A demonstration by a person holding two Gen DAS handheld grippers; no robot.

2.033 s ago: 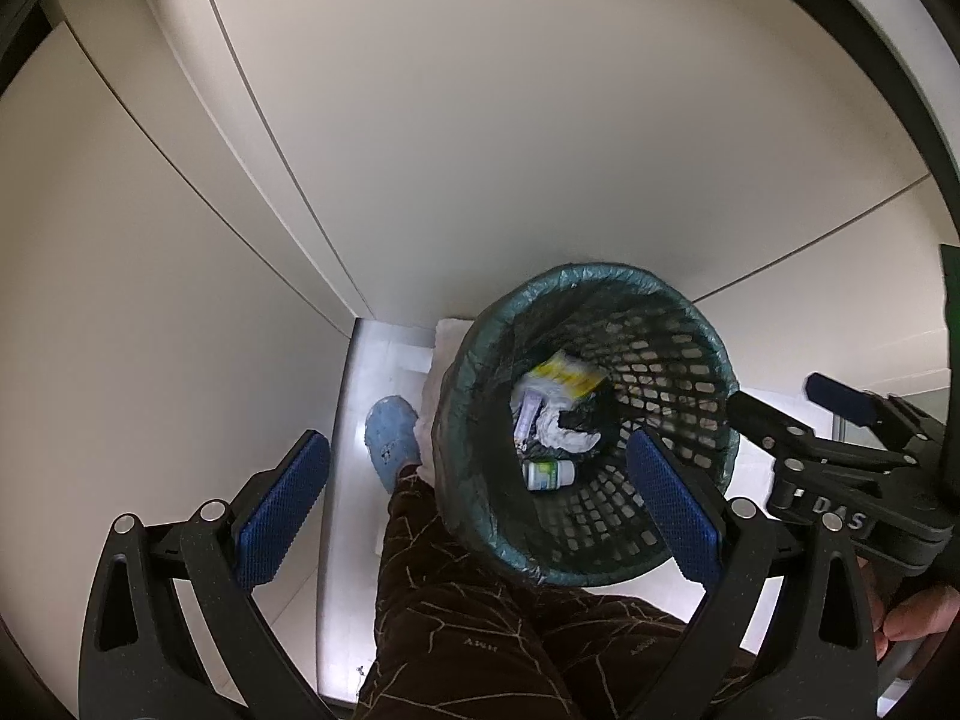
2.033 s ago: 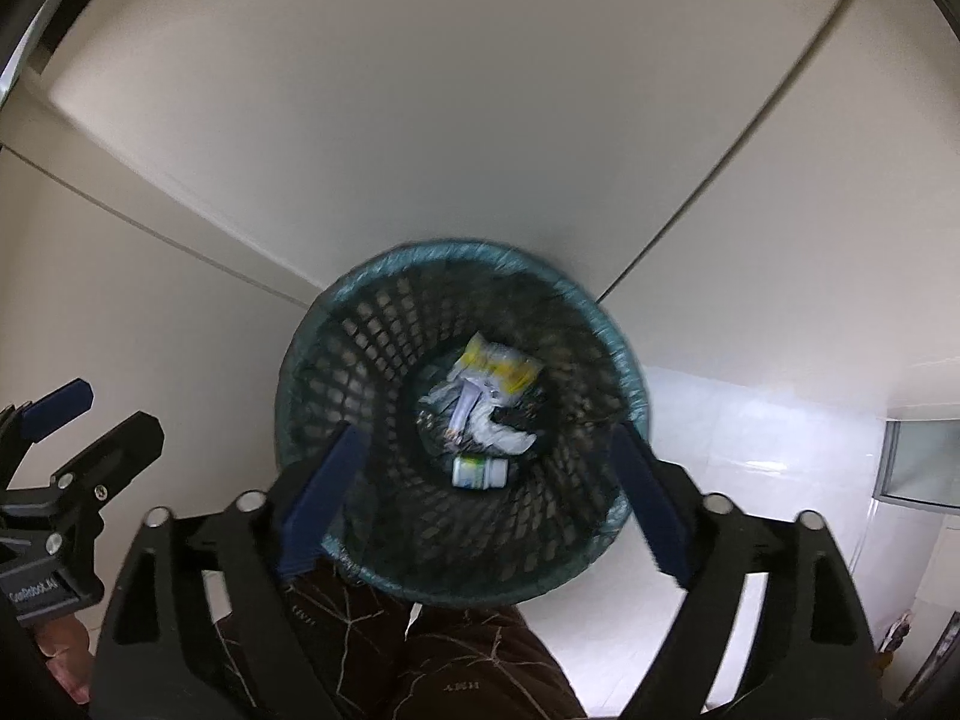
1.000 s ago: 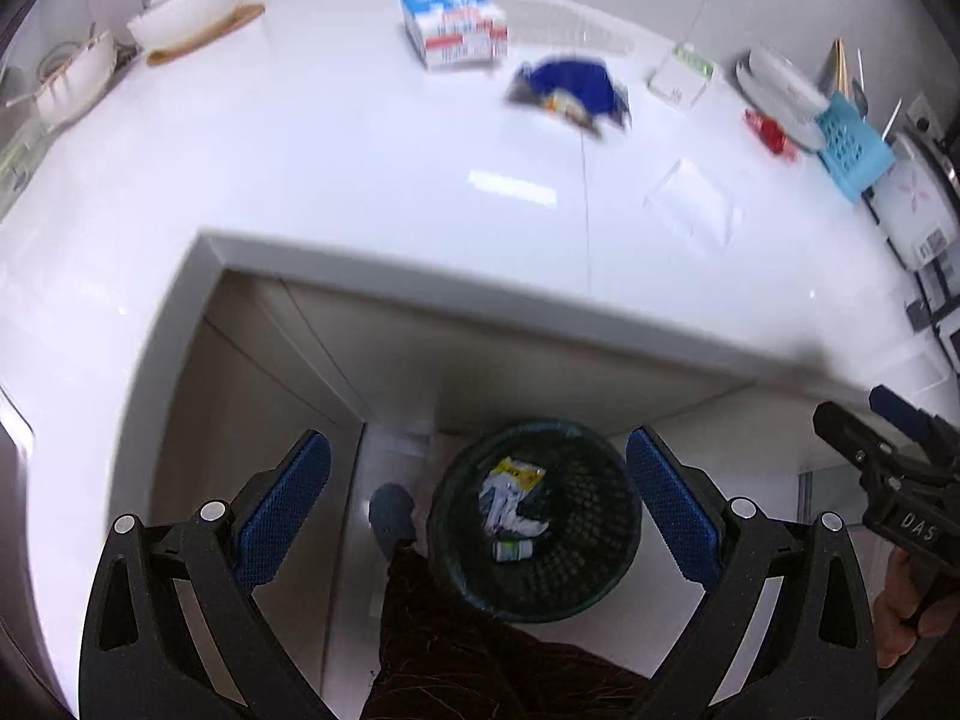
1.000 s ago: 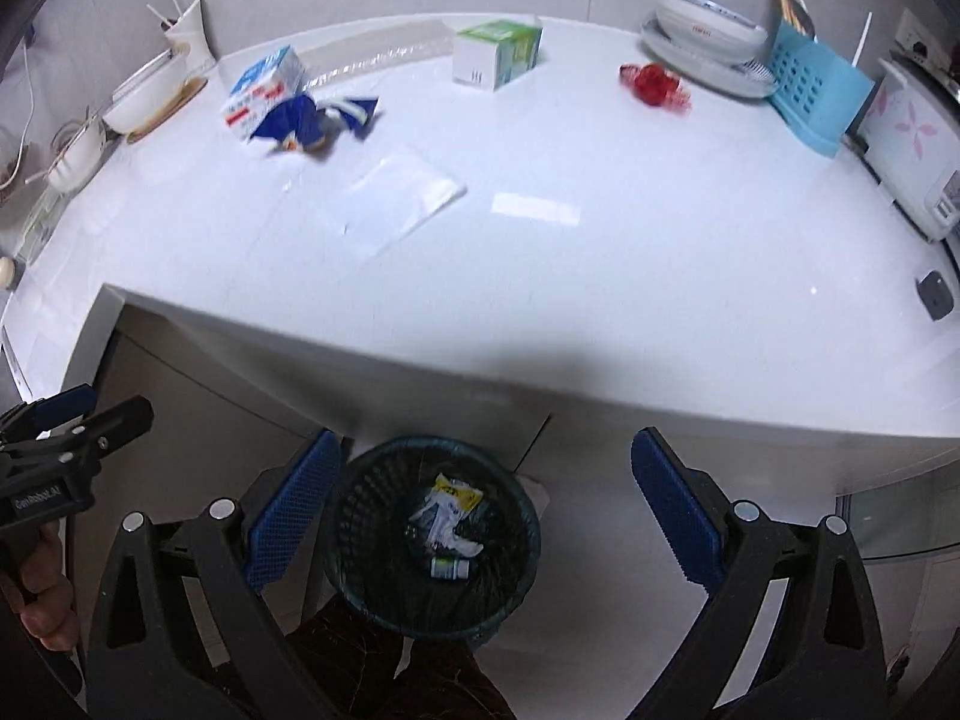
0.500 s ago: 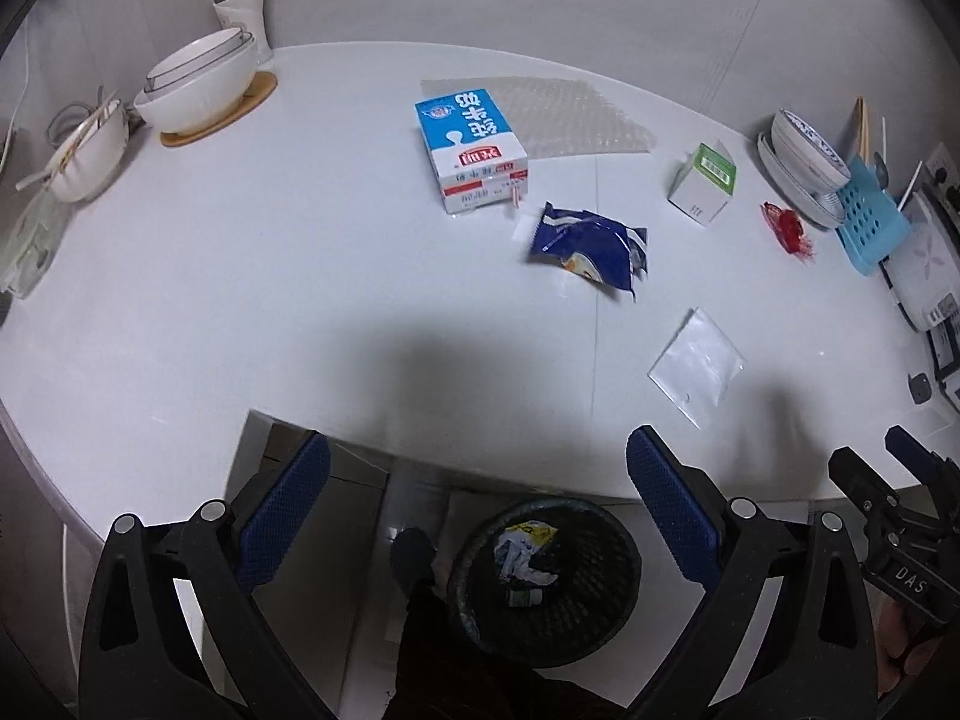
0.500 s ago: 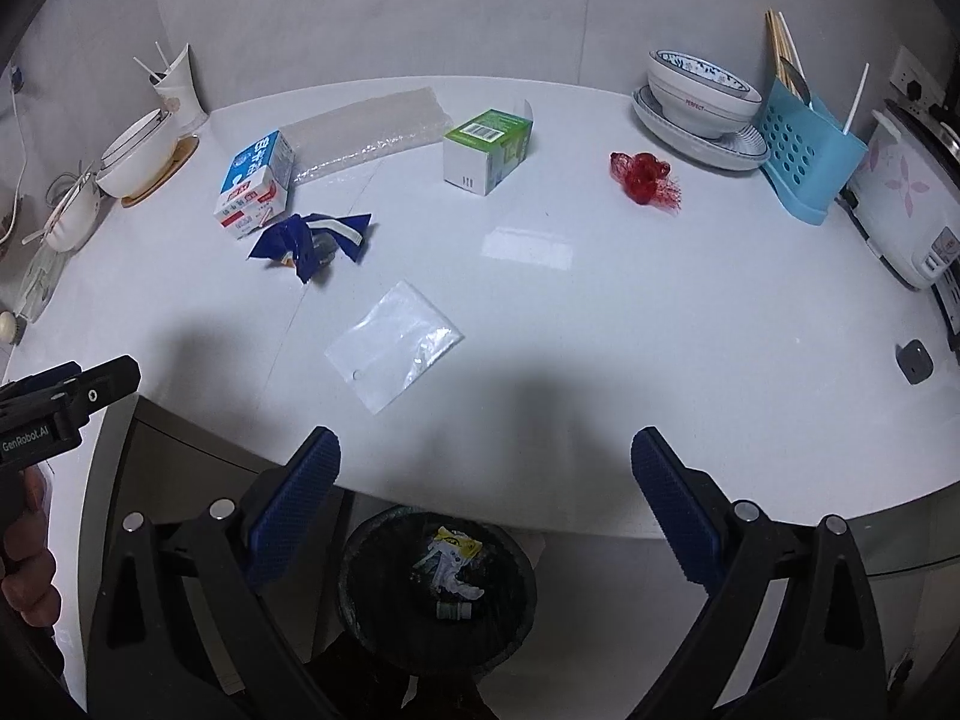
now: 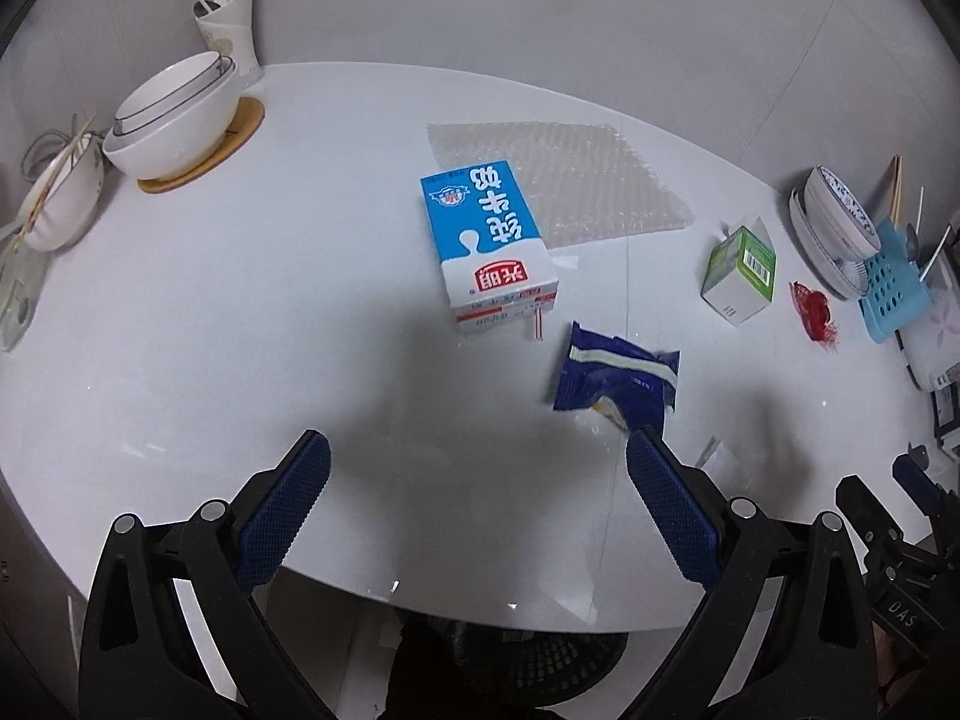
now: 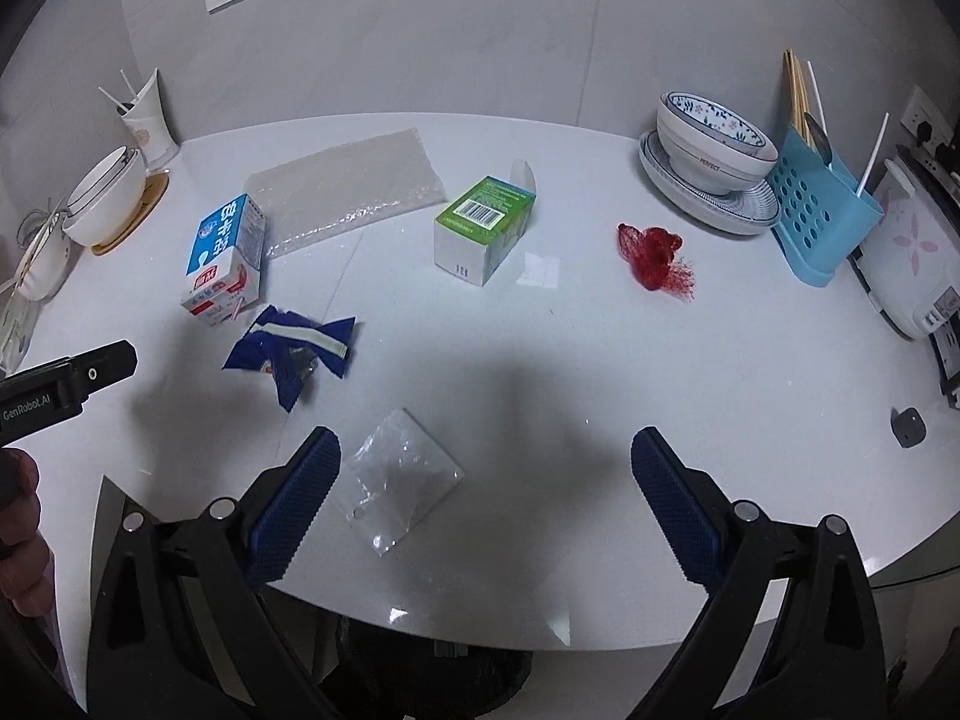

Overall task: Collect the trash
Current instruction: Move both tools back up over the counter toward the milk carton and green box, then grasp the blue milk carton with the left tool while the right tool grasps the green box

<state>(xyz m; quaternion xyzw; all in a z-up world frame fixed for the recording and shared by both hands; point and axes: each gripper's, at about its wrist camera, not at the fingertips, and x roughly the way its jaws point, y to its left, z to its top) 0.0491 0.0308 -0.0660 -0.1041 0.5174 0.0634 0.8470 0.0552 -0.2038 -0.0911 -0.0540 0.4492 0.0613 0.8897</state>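
The white surface point(image 8: 600, 360) carries the trash, and a dark mesh bin point(image 7: 540, 669) shows under its near edge. A bubble-wrap sheet point(image 7: 576, 186) lies at the back, touching the blue milk carton point(image 7: 489, 246). The green box point(image 8: 486, 228) sits mid-surface, the blue wrapper point(image 7: 618, 378) just in front of the carton, the clear bag point(image 8: 399, 480) near the edge, the red net point(image 8: 654, 258) to the right. The left gripper point(image 7: 477, 516) and the right gripper point(image 8: 486, 510) hover with jaws wide apart, holding nothing.
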